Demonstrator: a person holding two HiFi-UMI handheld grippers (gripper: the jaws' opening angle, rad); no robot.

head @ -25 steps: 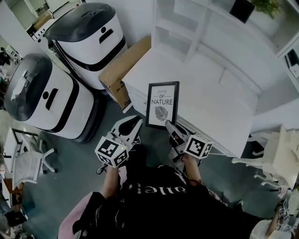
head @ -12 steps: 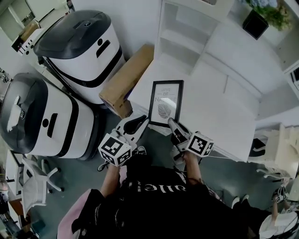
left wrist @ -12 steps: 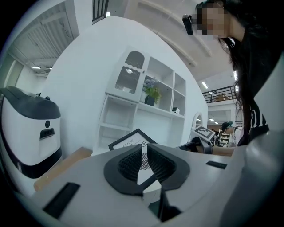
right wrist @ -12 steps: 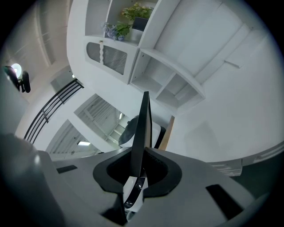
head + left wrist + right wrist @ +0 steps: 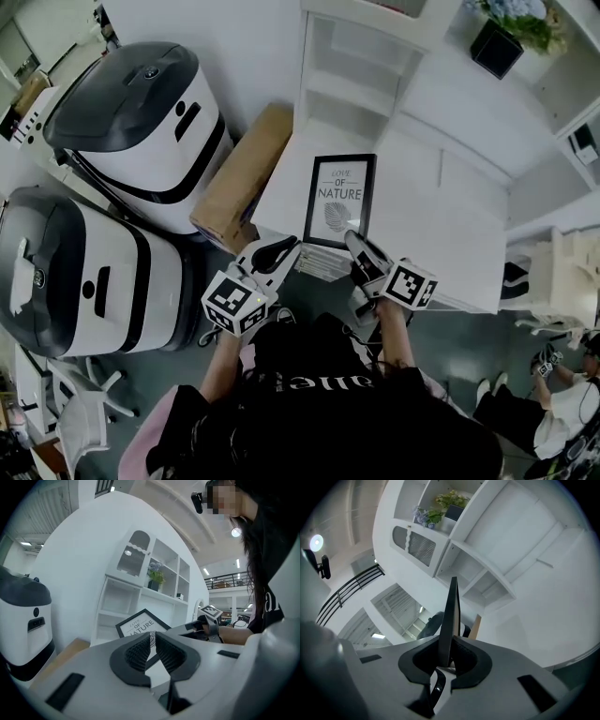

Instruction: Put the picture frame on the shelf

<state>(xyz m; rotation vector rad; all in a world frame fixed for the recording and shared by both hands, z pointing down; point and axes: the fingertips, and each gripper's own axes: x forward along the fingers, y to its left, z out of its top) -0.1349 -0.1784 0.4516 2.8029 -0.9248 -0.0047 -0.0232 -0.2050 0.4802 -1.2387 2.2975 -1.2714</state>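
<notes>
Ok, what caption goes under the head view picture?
Right gripper holds the picture frame by its edge, in front of the white shelf.

A person wears a black top [image 5: 323, 422] with white lettering printed across it. The left hand-held gripper [image 5: 284, 246] and the right hand-held gripper [image 5: 355, 240] share the same smooth, pale grey moulded shells with small black rectangular insets. Each has black ribbed pads [image 5: 136, 651] lining its jaws and a white cube [image 5: 234, 302] with black square markers on its faces.
</notes>
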